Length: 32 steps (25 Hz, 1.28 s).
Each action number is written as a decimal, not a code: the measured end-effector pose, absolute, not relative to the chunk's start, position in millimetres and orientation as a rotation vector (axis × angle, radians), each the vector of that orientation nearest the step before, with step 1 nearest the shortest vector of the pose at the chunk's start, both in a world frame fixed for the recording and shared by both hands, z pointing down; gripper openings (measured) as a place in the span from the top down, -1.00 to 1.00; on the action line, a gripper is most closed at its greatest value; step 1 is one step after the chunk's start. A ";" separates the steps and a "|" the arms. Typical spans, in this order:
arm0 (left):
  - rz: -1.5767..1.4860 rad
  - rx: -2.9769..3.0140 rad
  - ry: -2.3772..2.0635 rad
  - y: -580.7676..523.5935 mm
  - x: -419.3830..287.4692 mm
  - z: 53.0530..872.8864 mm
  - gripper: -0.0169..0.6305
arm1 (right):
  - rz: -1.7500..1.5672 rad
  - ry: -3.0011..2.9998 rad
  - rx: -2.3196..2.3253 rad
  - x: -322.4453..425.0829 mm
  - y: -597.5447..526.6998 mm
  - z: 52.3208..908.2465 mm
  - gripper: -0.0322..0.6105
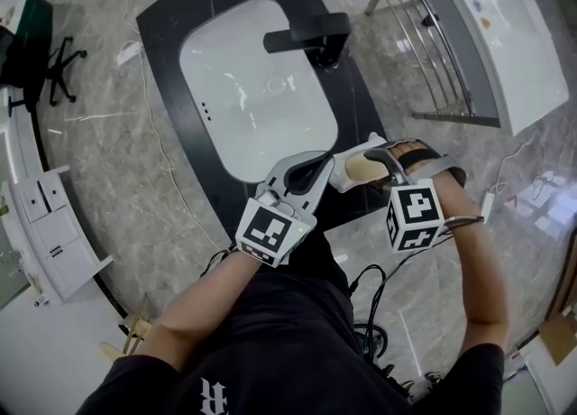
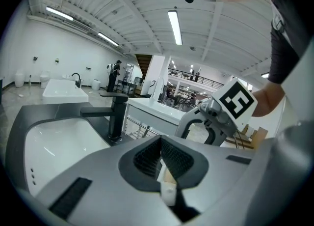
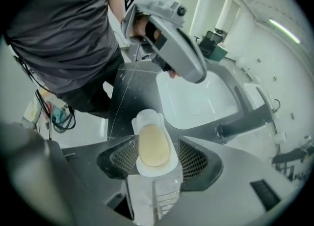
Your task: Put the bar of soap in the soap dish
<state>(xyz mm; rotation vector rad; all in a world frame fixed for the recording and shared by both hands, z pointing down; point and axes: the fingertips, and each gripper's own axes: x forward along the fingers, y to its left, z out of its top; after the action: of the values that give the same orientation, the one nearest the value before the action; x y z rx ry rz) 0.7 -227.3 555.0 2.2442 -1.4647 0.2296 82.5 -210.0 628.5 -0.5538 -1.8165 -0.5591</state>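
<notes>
Right jaws: the right gripper [image 3: 154, 157] is clamped on one white soap dish [image 3: 147, 120], a pad on each side.
Soap: one tan bar of soap [image 3: 153, 145] lies in the dish, between those jaws.
Left jaws: the left gripper [image 2: 162, 158] is nearly closed on a small white-and-tan piece [image 2: 168, 188] that I cannot identify.
Below: one sink [image 1: 257, 88], one black tap [image 1: 311, 36].
Writing: a white "R" on the shirt [image 1: 270, 350].

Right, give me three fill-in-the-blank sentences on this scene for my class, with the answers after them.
1. The tan bar of soap lies in the white ____.
2. The fingers of the ____ gripper hold that dish.
3. The faucet beside the sink basin is coloured ____.
Missing words: soap dish; right; black.
</notes>
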 end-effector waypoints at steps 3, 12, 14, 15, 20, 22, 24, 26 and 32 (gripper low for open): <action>0.233 2.275 -1.459 -230.5 2.8 541.1 0.93 | -0.473 -1.928 -0.429 79.7 -218.4 605.7 0.14; 0.194 2.380 -1.455 -236.7 5.9 473.8 0.92 | -0.244 -2.250 -0.010 56.9 -233.8 522.7 0.33; 0.172 2.399 -1.460 -240.6 3.3 453.4 0.93 | -0.224 -2.317 0.134 53.9 -243.2 495.0 0.50; 0.162 2.407 -1.464 -242.6 2.2 443.0 0.93 | -0.205 -2.353 0.209 52.7 -248.2 479.0 0.55; 0.079 2.464 -1.448 -249.3 2.0 389.0 0.93 | -0.091 -2.543 0.549 44.2 -263.7 395.6 0.70; 0.033 2.496 -1.429 -249.6 3.1 365.7 0.92 | -0.007 -2.647 0.637 40.2 -263.2 364.1 0.74; -0.012 2.522 -1.417 -248.6 1.2 343.5 0.93 | 0.085 -2.748 0.706 37.9 -262.3 337.0 0.79; -0.046 2.541 -1.412 -246.3 -4.1 323.6 0.93 | 0.148 -2.815 0.761 36.6 -261.5 316.5 0.82; -0.061 2.597 -1.390 -235.7 -16.7 287.1 0.93 | 0.149 -2.867 0.848 22.4 -249.1 289.9 0.88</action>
<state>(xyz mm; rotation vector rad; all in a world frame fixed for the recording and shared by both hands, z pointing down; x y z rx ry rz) -16.7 -235.7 287.1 2.5972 -1.3899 -0.0609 22.4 -249.1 289.9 0.8482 -2.8671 0.1493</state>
